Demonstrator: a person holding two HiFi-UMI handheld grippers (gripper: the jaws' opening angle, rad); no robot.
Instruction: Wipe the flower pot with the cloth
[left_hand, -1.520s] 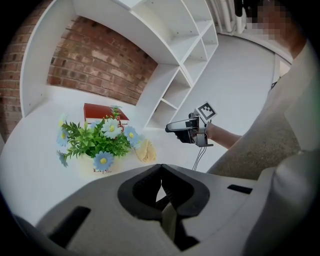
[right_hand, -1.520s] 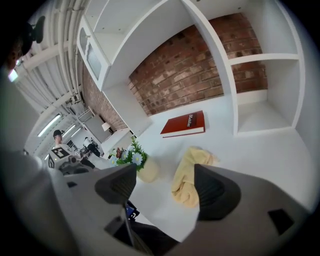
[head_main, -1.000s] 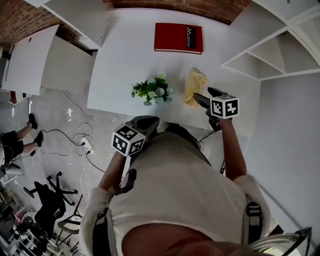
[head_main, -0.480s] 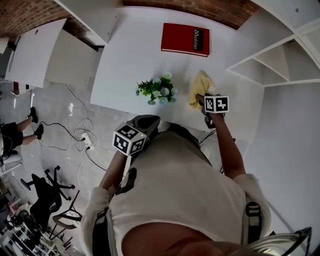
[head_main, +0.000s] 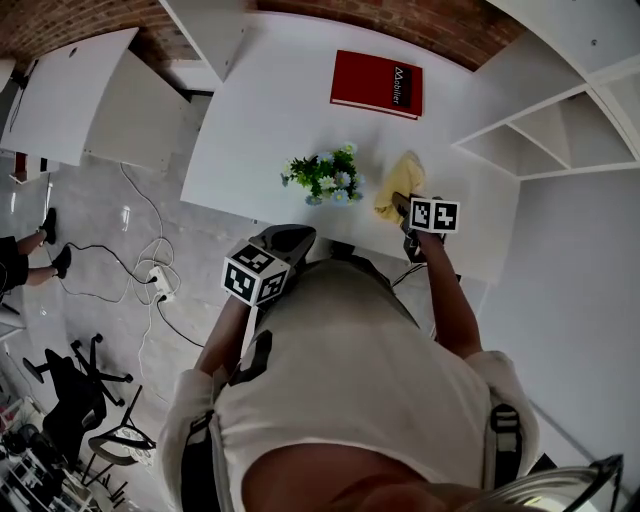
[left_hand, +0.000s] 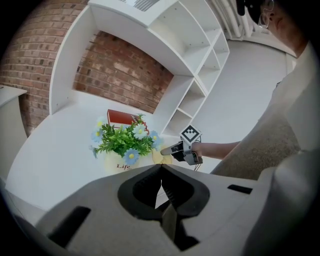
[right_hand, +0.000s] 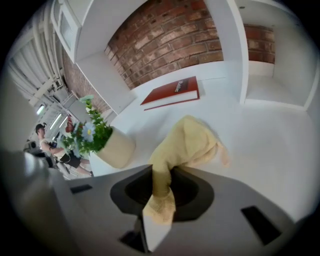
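A cream flower pot (head_main: 327, 193) with green leaves and blue and white flowers stands near the white table's front edge (head_main: 230, 205). The yellow cloth (head_main: 398, 183) lies just right of it. My right gripper (head_main: 402, 206) points down onto the cloth's near end. Its jaws have just been closing, and in the right gripper view a fold of the cloth (right_hand: 186, 142) is pinched between them at the right gripper (right_hand: 160, 172). The pot (right_hand: 116, 148) sits to its left. My left gripper (left_hand: 161, 167) is shut and empty, held back from the pot (left_hand: 119, 161) before the table edge.
A red book (head_main: 377, 83) lies at the back of the table. White shelves (head_main: 540, 120) stand on the right, with a brick wall behind. On the floor at left lie cables with a power strip (head_main: 155, 283), and an office chair (head_main: 75, 385) stands there.
My right gripper has dropped onto the cloth's near end and its jaws have closed on a fold of it. The left gripper has shifted a little.
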